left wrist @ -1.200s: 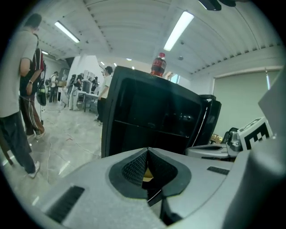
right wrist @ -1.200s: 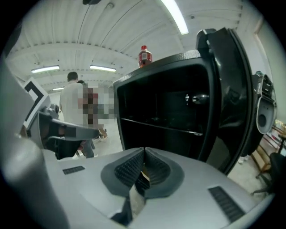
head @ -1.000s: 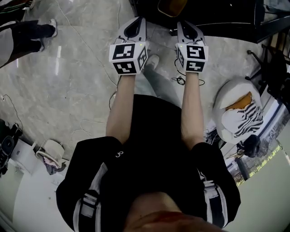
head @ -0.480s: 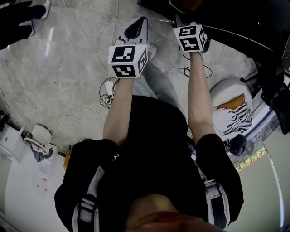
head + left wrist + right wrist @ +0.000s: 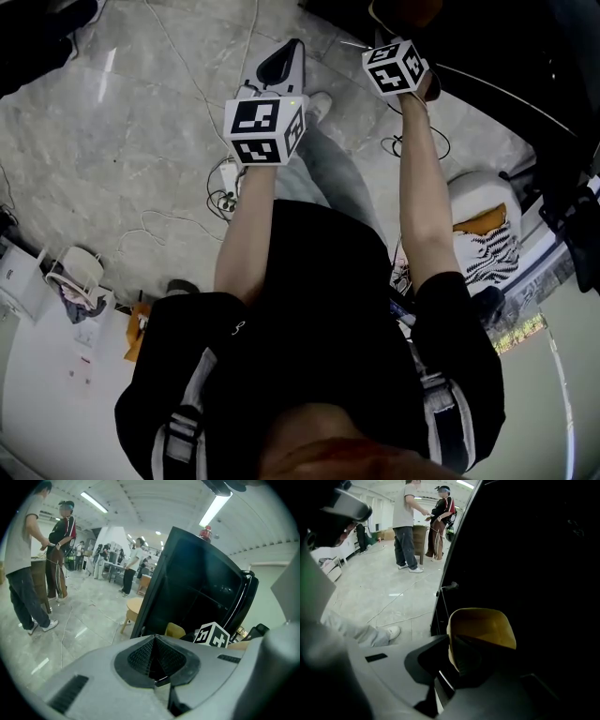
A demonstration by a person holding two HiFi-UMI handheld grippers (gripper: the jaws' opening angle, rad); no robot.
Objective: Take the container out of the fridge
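The black fridge (image 5: 197, 588) stands open, its inside dark. A yellow container (image 5: 483, 625) sits inside it; the left gripper view also shows the container (image 5: 174, 631) low in the fridge. My right gripper (image 5: 451, 645) has reached in, one jaw outside the container's left wall and the other inside, closed on that wall. In the head view only its marker cube (image 5: 395, 67) shows, at the fridge's dark edge. My left gripper (image 5: 292, 47) hangs in front of the fridge over the floor, jaws shut together with nothing between them.
Cables (image 5: 187, 75) and a power strip (image 5: 225, 183) lie on the grey stone floor. A round white seat with a striped cloth (image 5: 487, 239) stands at my right. Two people (image 5: 417, 527) stand further back. A small wooden stool (image 5: 133, 611) stands left of the fridge.
My right gripper has moved forward into the fridge, up to the yellow container. The left gripper has stayed roughly where it was, still shut.
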